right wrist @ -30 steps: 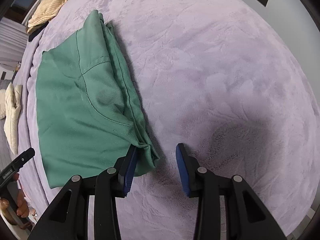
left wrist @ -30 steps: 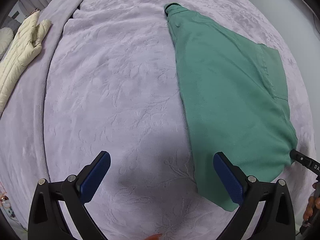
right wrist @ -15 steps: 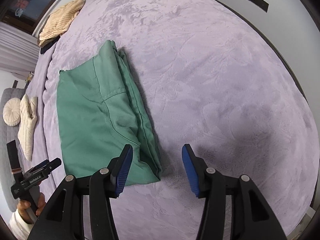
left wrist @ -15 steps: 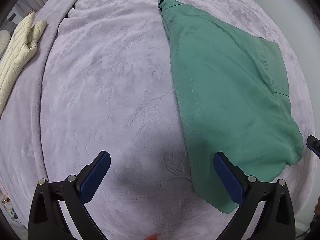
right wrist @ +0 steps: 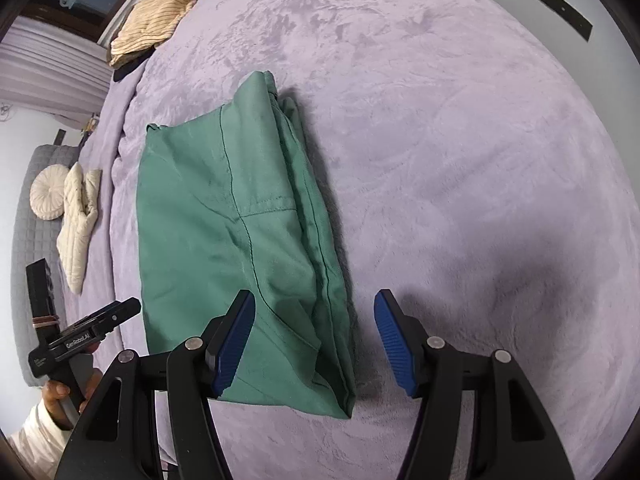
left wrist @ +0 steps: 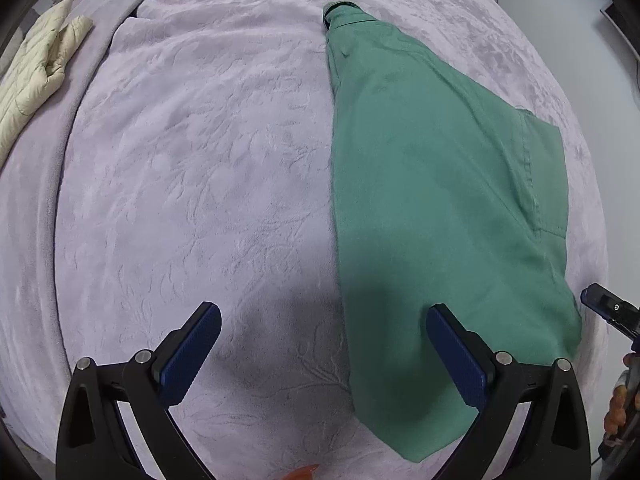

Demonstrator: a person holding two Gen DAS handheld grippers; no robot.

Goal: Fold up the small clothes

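Folded garment (right wrist: 224,248): plain green, darker green stitching. Blanket (left wrist: 192,168): pale lilac, embossed leaf pattern. Gripper pads (right wrist: 394,346): blue, ribbed, on black frames. At 11 o'clock in the right wrist view, ribbed tan knit (right wrist: 160,16); at 9 o'clock, quilted cream item (right wrist: 78,224) on grey quilted surface (right wrist: 24,272).

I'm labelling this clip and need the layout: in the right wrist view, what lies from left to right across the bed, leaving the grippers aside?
Round cream cushion → cream quilted garment → folded green garment → bare purple blanket.
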